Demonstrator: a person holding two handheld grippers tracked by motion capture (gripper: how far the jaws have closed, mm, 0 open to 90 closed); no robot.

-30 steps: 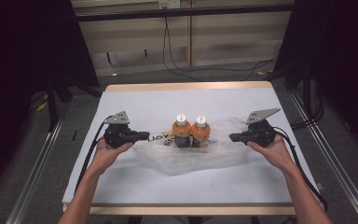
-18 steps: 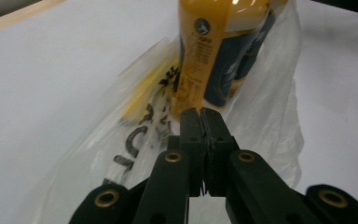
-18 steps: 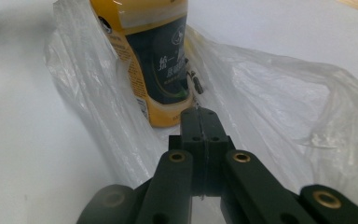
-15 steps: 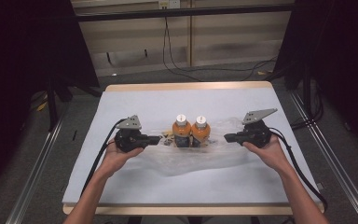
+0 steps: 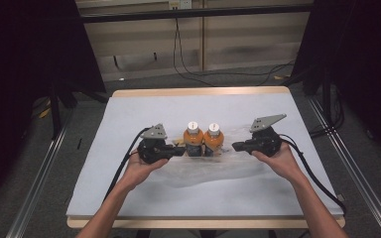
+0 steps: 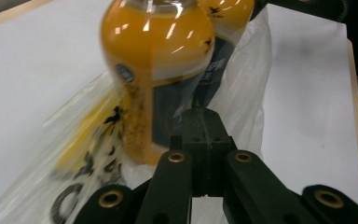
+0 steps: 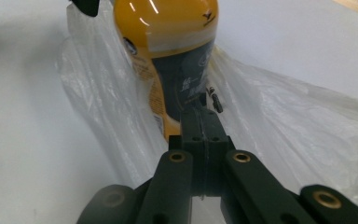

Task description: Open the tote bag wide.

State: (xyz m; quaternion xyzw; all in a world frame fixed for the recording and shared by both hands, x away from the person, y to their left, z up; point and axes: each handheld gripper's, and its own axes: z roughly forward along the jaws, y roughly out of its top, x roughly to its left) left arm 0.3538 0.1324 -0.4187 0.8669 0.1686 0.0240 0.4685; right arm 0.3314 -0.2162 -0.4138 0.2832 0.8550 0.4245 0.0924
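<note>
Gripping the bag [image 5: 238, 163] film beside the left bottle [image 5: 192, 138], the left gripper [image 5: 179, 150] is clamped tight; the right gripper [image 5: 237, 146] pinches film beside the right bottle [image 5: 213, 139]. Both bottles stand mid-table inside the bag. Lift both edges evenly, avoiding tipping. Label text is unreadable.

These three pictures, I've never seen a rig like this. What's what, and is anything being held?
A person holds hand tongs, one per hand. The high view looks down on the table: left tongs, right tongs, two orange bottles standing in a clear plastic bag. The other two pictures come from cameras riding on each pair of tongs, looking along its black jaws. Both pairs are shut, tips at the bag beside the bottles; each seems to pinch the plastic film, though I can't be sure.
</note>
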